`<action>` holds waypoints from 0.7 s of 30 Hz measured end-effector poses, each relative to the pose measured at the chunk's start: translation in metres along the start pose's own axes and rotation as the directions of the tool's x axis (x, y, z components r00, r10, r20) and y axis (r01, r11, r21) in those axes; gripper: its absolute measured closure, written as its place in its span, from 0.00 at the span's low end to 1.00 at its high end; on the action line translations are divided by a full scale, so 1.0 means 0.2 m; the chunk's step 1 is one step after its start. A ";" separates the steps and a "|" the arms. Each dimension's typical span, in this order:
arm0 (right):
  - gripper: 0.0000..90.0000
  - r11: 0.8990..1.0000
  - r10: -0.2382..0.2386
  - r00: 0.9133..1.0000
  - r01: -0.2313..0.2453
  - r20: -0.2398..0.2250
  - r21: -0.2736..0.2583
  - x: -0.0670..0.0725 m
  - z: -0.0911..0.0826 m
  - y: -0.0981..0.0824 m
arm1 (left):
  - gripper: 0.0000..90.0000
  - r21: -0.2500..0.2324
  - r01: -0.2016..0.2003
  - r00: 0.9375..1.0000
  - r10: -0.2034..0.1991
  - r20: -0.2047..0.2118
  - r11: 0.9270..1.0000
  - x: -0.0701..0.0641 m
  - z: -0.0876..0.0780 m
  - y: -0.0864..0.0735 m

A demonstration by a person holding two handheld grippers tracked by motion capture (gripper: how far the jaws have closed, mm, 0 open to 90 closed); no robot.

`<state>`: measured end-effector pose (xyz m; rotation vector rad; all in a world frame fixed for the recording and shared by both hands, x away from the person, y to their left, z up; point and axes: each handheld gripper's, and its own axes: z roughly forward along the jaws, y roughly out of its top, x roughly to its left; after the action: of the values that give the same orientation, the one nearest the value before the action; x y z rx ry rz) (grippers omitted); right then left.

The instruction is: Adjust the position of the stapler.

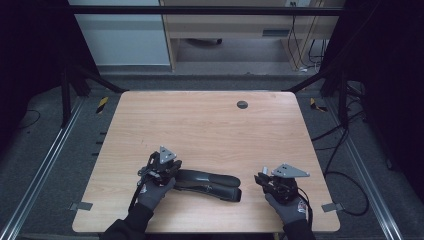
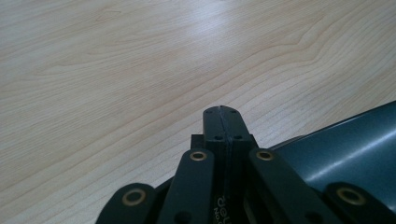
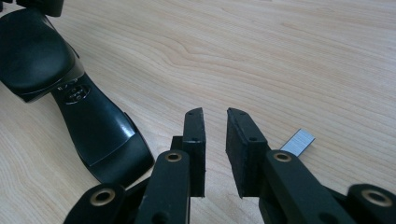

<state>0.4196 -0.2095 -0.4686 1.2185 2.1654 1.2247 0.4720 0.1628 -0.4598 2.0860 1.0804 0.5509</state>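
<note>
Near the table's front edge: stapler, steadied by closed, empty left gripper; right gripper parted, nothing held, staple strip beside it.

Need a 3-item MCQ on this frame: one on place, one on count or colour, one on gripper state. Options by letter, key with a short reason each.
1. Where does the black stapler lie on the wooden table?
A. Near the front edge, between the two grippers
B. At the far edge beside the round grommet
C. Off the table on the floor

2. How many strips of staples lie on the table by the right gripper?
A. None
B. One
C. Three

3. How do the jaws of the left gripper stand?
A. Wide open
B. Shut, with nothing between them
C. Shut on the strip of staples

Key:
1 A: the high view shows it lying lengthwise between the two gloved hands.
2 B: a single silver strip lies just beside the right gripper's jaw.
3 B: in the left gripper view the pads meet with no gap.
</note>
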 end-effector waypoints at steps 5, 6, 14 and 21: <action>0.86 1.000 0.001 1.000 -0.001 -0.007 0.004 0.00 0.00 0.00 | 1.00 0.010 -0.001 1.000 0.001 0.005 1.000 0.00 -0.03 -0.01; 0.86 1.000 0.002 1.000 -0.002 -0.007 0.005 0.01 0.00 0.00 | 1.00 0.010 -0.008 1.000 0.008 0.008 1.000 0.00 -0.04 -0.02; 0.86 1.000 0.003 1.000 -0.003 -0.005 -0.001 0.00 -0.01 -0.01 | 1.00 0.006 -0.017 1.000 0.017 0.011 1.000 -0.03 -0.09 -0.06; 0.86 1.000 0.004 1.000 -0.004 0.001 -0.003 0.00 -0.01 -0.01 | 1.00 0.009 -0.028 1.000 0.028 0.009 1.000 -0.04 -0.12 -0.08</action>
<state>0.4177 -0.2110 -0.4687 1.2235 2.1606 1.2277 0.4441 0.1716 -0.4571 2.1128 1.0516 0.5511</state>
